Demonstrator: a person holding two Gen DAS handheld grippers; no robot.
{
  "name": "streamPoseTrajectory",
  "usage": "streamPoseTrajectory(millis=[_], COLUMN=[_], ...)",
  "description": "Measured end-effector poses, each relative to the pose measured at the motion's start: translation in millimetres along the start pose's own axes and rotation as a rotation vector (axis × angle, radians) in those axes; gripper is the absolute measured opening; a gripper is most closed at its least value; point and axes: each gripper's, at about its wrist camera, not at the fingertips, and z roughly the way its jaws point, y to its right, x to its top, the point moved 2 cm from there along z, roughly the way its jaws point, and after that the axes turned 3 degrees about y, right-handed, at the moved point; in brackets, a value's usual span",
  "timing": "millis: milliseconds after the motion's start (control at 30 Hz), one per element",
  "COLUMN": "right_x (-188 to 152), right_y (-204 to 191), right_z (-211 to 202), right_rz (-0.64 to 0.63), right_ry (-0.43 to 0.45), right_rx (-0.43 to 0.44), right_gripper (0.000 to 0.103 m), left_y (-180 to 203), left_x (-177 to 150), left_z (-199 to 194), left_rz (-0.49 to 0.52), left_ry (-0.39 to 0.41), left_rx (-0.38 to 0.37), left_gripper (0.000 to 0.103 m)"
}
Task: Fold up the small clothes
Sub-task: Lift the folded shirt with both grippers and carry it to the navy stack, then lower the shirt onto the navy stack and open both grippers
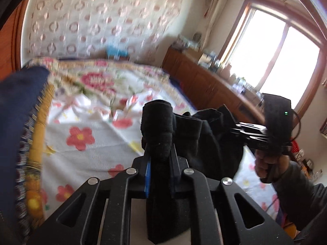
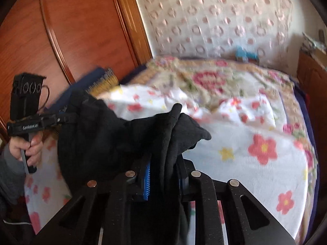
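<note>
A small black garment (image 1: 204, 134) hangs in the air above the bed, stretched between my two grippers. In the left wrist view my left gripper (image 1: 159, 149) is shut on one end of it, and the cloth bunches over the fingertips and hides them. The right gripper (image 1: 253, 134) grips the other end, held by a hand (image 1: 265, 167) in a grey sleeve. In the right wrist view the right gripper (image 2: 163, 169) is shut on a fold of the black garment (image 2: 98, 134) between its blue pads (image 2: 147, 181). The left gripper (image 2: 61, 119) holds the far end at the left.
Below lies a bed with a white floral sheet (image 1: 98, 143) and a flowered quilt (image 1: 98, 79) behind it. A dark blue blanket with a yellow fringe (image 1: 18, 110) lies on the left. A wooden cabinet (image 1: 204, 81) runs under a window (image 1: 276, 51). A wooden door (image 2: 71, 30) stands at the left.
</note>
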Motion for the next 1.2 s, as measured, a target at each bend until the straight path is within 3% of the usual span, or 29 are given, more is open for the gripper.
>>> streamPoseTrajectory(millis=[133, 233, 533, 700, 833, 933, 1067, 1133, 1200], right_x=[30.2, 61.5, 167.8, 205.4, 217.6, 227.3, 232.6, 235.2, 232.5], right_y=[-26.9, -48.8, -139.4, -180.3, -205.6, -225.6, -246.1, -244.2, -242.7], right_z=[-15.3, -10.6, 56.8, 125.6, 185.7, 212.7, 244.4, 262.4, 269.5], right_rz=[-0.067, -0.127, -0.374, -0.487, -0.543, -0.563, -0.584, -0.549, -0.506], right_ry=[0.09, 0.136, 0.176, 0.103, 0.021, 0.006, -0.001, -0.015, -0.012], right_rx=[0.033, 0.071, 0.173, 0.207, 0.189, 0.204, 0.211, 0.187, 0.158], right_gripper=[0.017, 0.016, 0.013, 0.013, 0.013, 0.012, 0.012, 0.013, 0.021], left_y=[3.6, -6.5, -74.8, -115.4, -144.1, -150.2, -153.5, -152.2, -148.4], left_x=[16.1, 31.0, 39.9, 13.8, -13.7, -30.5, -43.8, -46.2, -51.6], left_z=[-52.1, -90.5, -175.1, -178.5, -168.2, -166.4, -167.8, -162.2, -164.7], left_rz=[0.009, 0.026, -0.044, -0.141, -0.233, -0.266, -0.276, -0.233, -0.204], left_ry=[0.117, 0.196, 0.351, 0.349, 0.309, 0.314, 0.305, 0.273, 0.254], left_rx=[0.036, 0.109, 0.328, 0.392, 0.404, 0.412, 0.447, 0.511, 0.509], left_gripper=[0.014, 0.014, 0.013, 0.013, 0.012, 0.011, 0.011, 0.011, 0.012])
